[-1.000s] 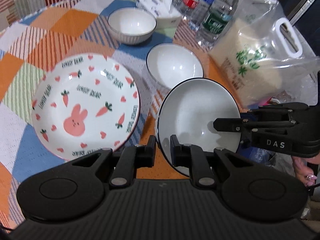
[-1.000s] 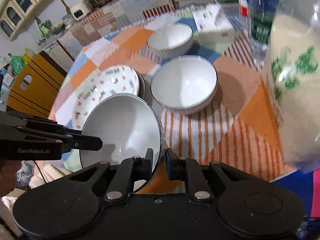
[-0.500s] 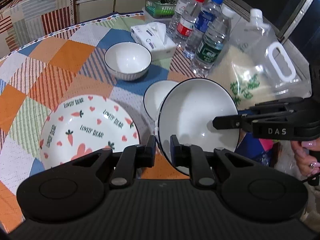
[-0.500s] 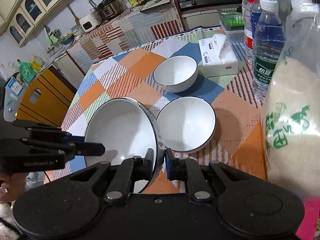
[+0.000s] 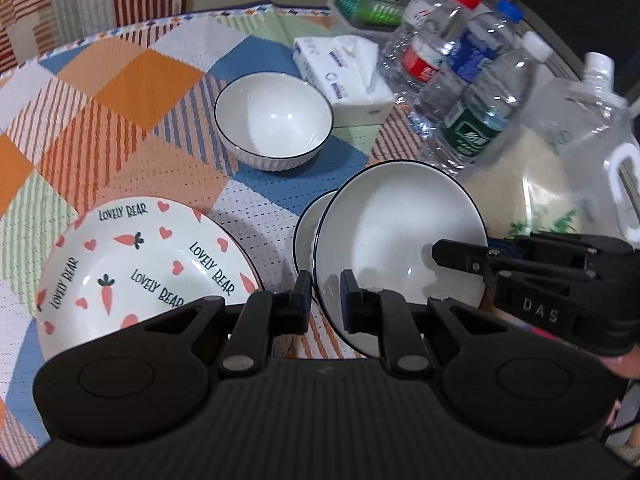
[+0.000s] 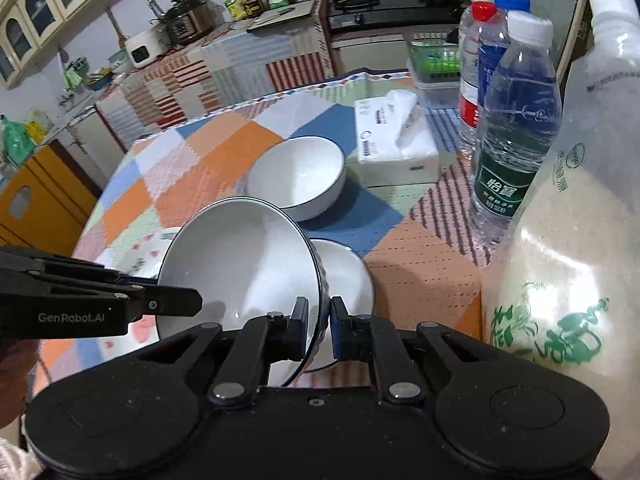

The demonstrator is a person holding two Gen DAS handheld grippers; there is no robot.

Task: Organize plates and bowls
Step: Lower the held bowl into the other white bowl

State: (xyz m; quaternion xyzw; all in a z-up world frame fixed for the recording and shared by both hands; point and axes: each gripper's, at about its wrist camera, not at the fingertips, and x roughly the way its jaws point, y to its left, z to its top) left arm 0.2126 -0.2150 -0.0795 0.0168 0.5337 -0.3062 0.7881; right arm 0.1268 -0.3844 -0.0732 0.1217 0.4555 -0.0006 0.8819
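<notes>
Both grippers hold one white dark-rimmed bowl [image 5: 396, 236] above the table. My left gripper [image 5: 325, 300] is shut on its near-left rim; my right gripper [image 6: 319, 324] is shut on the opposite rim of the same bowl [image 6: 240, 264]. A second white bowl [image 5: 308, 228] sits on the table right under it, mostly hidden, and shows in the right wrist view [image 6: 346, 272]. A third white bowl [image 5: 274, 120] stands farther back. A carrot-and-heart plate [image 5: 136, 268] lies at the left.
A tissue box [image 5: 344, 76] stands behind the far bowl [image 6: 298, 172]. Three water bottles [image 5: 476, 92] and a large clear bag of rice [image 6: 560, 272] crowd the right side. A checked cloth [image 5: 120, 112] covers the table.
Both grippers have carried the held bowl up and forward; it now hangs over the bowl on the table, covering most of it. The plate has slid toward the near-left.
</notes>
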